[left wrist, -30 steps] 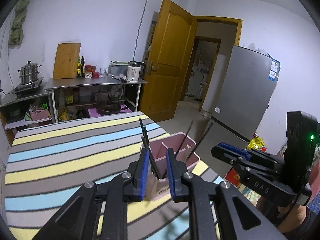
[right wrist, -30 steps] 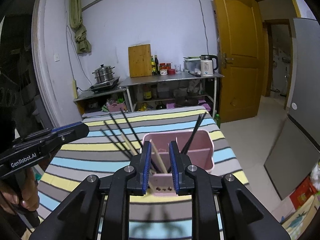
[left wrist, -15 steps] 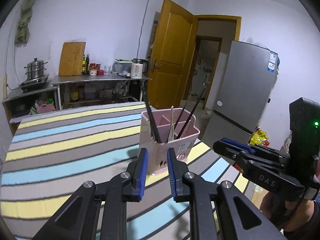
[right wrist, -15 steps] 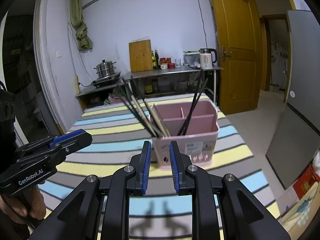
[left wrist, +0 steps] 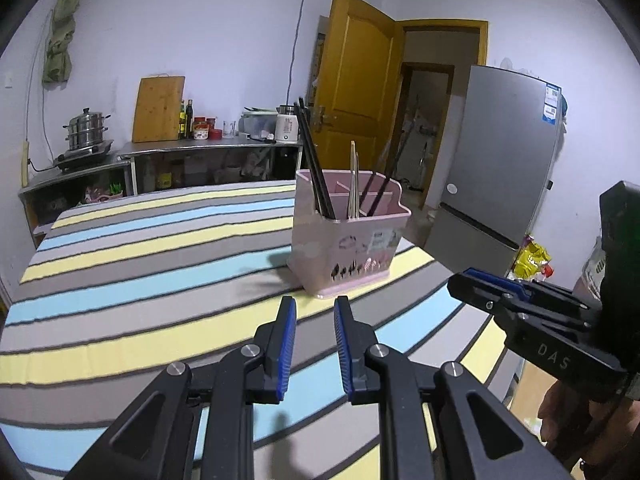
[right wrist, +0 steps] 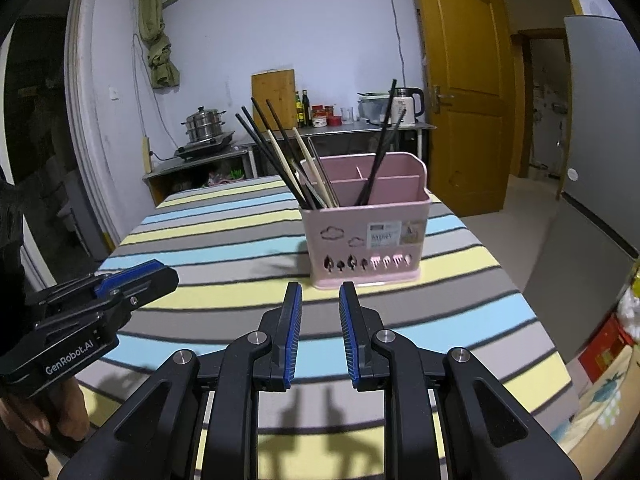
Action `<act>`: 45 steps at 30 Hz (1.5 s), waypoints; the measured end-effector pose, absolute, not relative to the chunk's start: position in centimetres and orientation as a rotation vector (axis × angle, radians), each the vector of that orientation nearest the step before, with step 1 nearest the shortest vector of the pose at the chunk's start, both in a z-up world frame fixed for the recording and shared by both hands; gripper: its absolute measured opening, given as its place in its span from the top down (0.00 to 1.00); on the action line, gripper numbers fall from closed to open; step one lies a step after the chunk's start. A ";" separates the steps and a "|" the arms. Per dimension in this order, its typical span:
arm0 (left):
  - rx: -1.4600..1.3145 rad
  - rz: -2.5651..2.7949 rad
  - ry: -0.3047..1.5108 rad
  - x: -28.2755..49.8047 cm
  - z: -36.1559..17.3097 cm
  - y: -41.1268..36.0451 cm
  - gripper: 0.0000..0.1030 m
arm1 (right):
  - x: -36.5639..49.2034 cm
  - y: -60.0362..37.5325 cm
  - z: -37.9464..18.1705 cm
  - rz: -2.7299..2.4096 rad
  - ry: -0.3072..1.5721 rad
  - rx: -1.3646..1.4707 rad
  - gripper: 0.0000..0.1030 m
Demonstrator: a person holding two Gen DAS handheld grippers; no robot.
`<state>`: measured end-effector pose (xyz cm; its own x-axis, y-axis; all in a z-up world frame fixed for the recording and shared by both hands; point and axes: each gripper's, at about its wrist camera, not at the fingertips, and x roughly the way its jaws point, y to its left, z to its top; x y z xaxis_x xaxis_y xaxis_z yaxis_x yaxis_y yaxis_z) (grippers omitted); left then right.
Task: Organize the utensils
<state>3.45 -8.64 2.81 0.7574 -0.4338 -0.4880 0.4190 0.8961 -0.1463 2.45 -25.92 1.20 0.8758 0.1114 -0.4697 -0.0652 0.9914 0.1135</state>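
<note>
Holder: pink utensil holder (right wrist: 365,232) stands upright on the striped surface (right wrist: 224,240), toward its far right part, just ahead of both grippers.
Contents: black chopsticks (right wrist: 276,152) and pale wooden chopsticks (right wrist: 316,172) lean in the left compartment; one more black pair (right wrist: 382,144) leans in the right compartment.
Change: a second ago the holder sat right behind the fingertips in both wrist views; now it stands clear of them, with bare cloth between.
Left gripper (left wrist: 315,312): fingers slightly parted, nothing between them.
Right gripper (right wrist: 320,300): fingers slightly parted, empty; the gap is much as before.
Meaning: judged from this, both hands have backed off from the holder and sorting looks finished or paused; no loose utensil lies on the visible cloth.
Hidden: compartment floors and chopstick tips inside the holder; the rear compartments' contents; the near surface under both grippers; the label print is too small to read.
</note>
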 end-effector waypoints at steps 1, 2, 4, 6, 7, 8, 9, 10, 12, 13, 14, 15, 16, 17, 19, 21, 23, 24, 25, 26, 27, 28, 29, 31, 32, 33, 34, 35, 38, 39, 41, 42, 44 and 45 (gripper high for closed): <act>-0.023 -0.460 0.538 3.2 2.5 -8.7 0.82 | 2.2 -25.9 0.9 0.089 0.495 0.092 0.80; -0.020 -0.458 0.537 3.1 2.4 -8.7 0.82 | 1.9 -25.8 0.7 0.087 0.494 0.092 0.80; -0.020 -0.460 0.535 2.7 2.0 -8.6 0.82 | 1.4 -25.8 0.5 0.083 0.488 0.092 0.80; -0.016 -0.455 0.532 2.7 2.0 -8.7 0.82 | 1.1 -25.7 0.3 0.081 0.483 0.088 0.80; -0.017 -0.453 0.534 2.6 1.8 -8.7 0.82 | 1.1 -25.7 0.2 0.081 0.482 0.087 0.80; -0.019 -0.452 0.535 2.7 1.9 -8.6 0.82 | 1.0 -25.7 0.2 0.080 0.480 0.085 0.80; -0.018 -0.447 0.536 2.8 1.8 -8.5 0.82 | 1.0 -25.7 0.2 0.080 0.479 0.085 0.80; -0.019 -0.443 0.537 2.8 1.7 -8.5 0.82 | 1.0 -25.7 0.2 0.079 0.478 0.085 0.80; -0.017 -0.435 0.537 2.8 1.7 -8.5 0.82 | 1.0 -25.8 0.1 0.075 0.475 0.084 0.80; -0.018 -0.434 0.537 2.8 1.7 -8.5 0.82 | 1.0 -25.8 0.1 0.074 0.474 0.085 0.80; -0.017 -0.432 0.537 2.8 1.7 -8.4 0.82 | 0.9 -25.8 0.1 0.074 0.473 0.085 0.80; -0.016 -0.431 0.536 2.9 1.7 -8.4 0.82 | 0.9 -25.8 0.1 0.073 0.473 0.086 0.80; -0.015 -0.429 0.536 2.9 1.8 -8.6 0.82 | 0.9 -25.8 0.1 0.073 0.473 0.087 0.80; -0.012 -0.428 0.536 2.8 1.8 -8.6 0.82 | 0.8 -25.9 0.1 0.073 0.472 0.088 0.80; -0.008 -0.426 0.535 2.8 1.8 -8.7 0.82 | 0.8 -25.9 0.1 0.073 0.469 0.089 0.80; -0.009 -0.427 0.537 2.7 1.7 -8.7 0.82 | 0.7 -25.9 0.2 0.072 0.467 0.088 0.80; -0.007 -0.424 0.538 2.7 1.7 -8.7 0.82 | 0.7 -25.8 0.1 0.070 0.466 0.089 0.80; -0.008 -0.425 0.538 2.8 1.7 -8.7 0.82 | 0.7 -25.8 0.1 0.069 0.466 0.088 0.80; -0.008 -0.425 0.538 2.8 1.7 -8.7 0.82 | 0.7 -25.9 0.1 0.071 0.467 0.088 0.80; -0.007 -0.424 0.538 2.8 1.7 -8.7 0.82 | 0.6 -25.8 0.1 0.070 0.466 0.086 0.80; -0.007 -0.425 0.538 2.8 1.7 -8.7 0.82 | 0.6 -25.8 0.1 0.069 0.465 0.086 0.80; -0.008 -0.425 0.538 2.8 1.7 -8.7 0.82 | 0.6 -25.8 0.1 0.069 0.465 0.086 0.80; -0.009 -0.425 0.539 2.8 1.7 -8.7 0.82 | 0.6 -25.8 0.1 0.069 0.466 0.086 0.80; -0.009 -0.425 0.539 2.8 1.7 -8.8 0.82 | 0.6 -25.8 0.1 0.068 0.465 0.085 0.80; -0.008 -0.425 0.539 2.8 1.7 -8.7 0.82 | 0.6 -25.8 0.1 0.068 0.465 0.085 0.80; -0.008 -0.424 0.539 2.8 1.7 -8.7 0.82 | 0.6 -25.8 0.1 0.068 0.466 0.085 0.80; -0.009 -0.424 0.538 2.8 1.7 -8.7 0.82 | 0.6 -25.8 0.2 0.068 0.466 0.084 0.80; -0.012 -0.425 0.538 2.8 1.7 -8.7 0.82 | 0.6 -25.8 0.2 0.068 0.465 0.085 0.80; -0.011 -0.424 0.538 2.8 1.7 -8.7 0.82 | 0.6 -25.8 0.2 0.068 0.466 0.084 0.80; -0.013 -0.425 0.538 2.9 1.7 -8.7 0.82 | 0.6 -25.8 0.2 0.069 0.466 0.084 0.80; -0.013 -0.424 0.539 2.9 1.7 -8.7 0.82 | 0.6 -25.8 0.2 0.068 0.465 0.083 0.80; -0.013 -0.425 0.539 2.9 1.7 -8.7 0.82 | 0.6 -25.8 0.2 0.069 0.466 0.083 0.80; -0.014 -0.425 0.538 2.9 1.7 -8.7 0.82 | 0.6 -25.8 0.1 0.069 0.467 0.083 0.80; -0.014 -0.425 0.539 2.9 1.7 -8.7 0.82 | 0.6 -25.8 0.1 0.068 0.467 0.083 0.80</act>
<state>2.91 -8.67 1.69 0.7735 -0.3962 -0.4946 0.3891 0.9130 -0.1227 0.57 -25.76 0.13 0.8909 0.0848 -0.4463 -0.0467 0.9943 0.0956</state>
